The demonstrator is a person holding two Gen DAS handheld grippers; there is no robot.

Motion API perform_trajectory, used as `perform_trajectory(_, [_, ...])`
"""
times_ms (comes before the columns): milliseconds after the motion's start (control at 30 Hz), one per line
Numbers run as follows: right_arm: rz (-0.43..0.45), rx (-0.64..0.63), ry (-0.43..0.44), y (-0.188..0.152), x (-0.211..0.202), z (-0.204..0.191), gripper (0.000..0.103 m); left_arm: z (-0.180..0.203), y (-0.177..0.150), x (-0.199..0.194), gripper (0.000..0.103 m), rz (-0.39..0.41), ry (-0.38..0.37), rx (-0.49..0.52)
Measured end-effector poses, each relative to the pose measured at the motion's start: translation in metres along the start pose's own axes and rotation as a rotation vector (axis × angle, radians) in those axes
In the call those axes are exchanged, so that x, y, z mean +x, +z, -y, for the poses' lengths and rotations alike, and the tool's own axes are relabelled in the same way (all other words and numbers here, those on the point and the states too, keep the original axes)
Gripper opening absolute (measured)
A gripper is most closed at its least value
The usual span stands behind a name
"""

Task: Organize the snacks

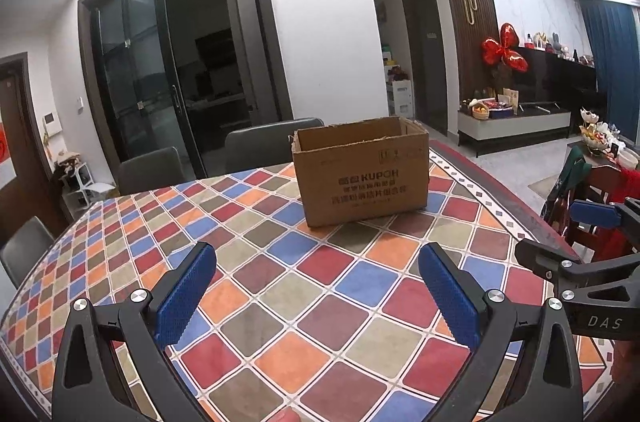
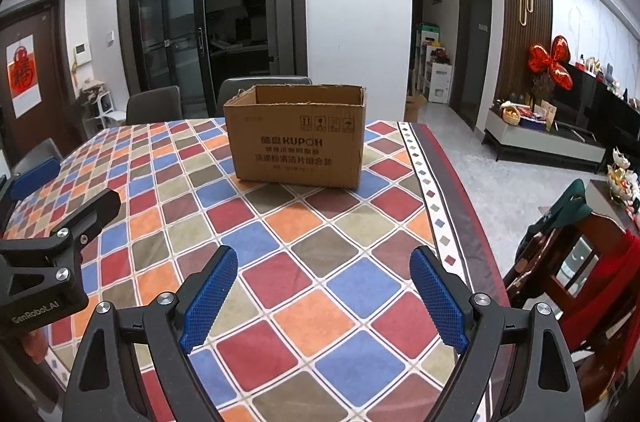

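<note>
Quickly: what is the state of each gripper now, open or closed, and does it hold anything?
Left gripper: open, holding nothing.
Right gripper: open, holding nothing.

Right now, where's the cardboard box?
The cardboard box stands open-topped on the checkered tablecloth, ahead of both open grippers, near the table's far edge with a grey chair behind it.

Matt brown cardboard box (image 2: 296, 138) on a checked tablecloth (image 2: 320, 242) with a slight sheen; gripper fingers (image 1: 186, 292) carry knurled blue pads.
</note>
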State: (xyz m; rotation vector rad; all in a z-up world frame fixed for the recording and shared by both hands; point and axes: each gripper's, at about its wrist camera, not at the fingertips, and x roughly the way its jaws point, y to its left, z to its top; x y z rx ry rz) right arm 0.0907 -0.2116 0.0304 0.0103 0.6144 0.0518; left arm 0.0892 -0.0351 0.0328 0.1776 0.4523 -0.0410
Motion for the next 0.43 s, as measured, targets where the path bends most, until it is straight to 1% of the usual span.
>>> perform_trajectory(433, [-0.016,0.003,0.004,-0.0038,0.0045,-0.0011,0.089,-0.0022,-0.0022,0.0051,0.103,-0.009,0.007,-0.014])
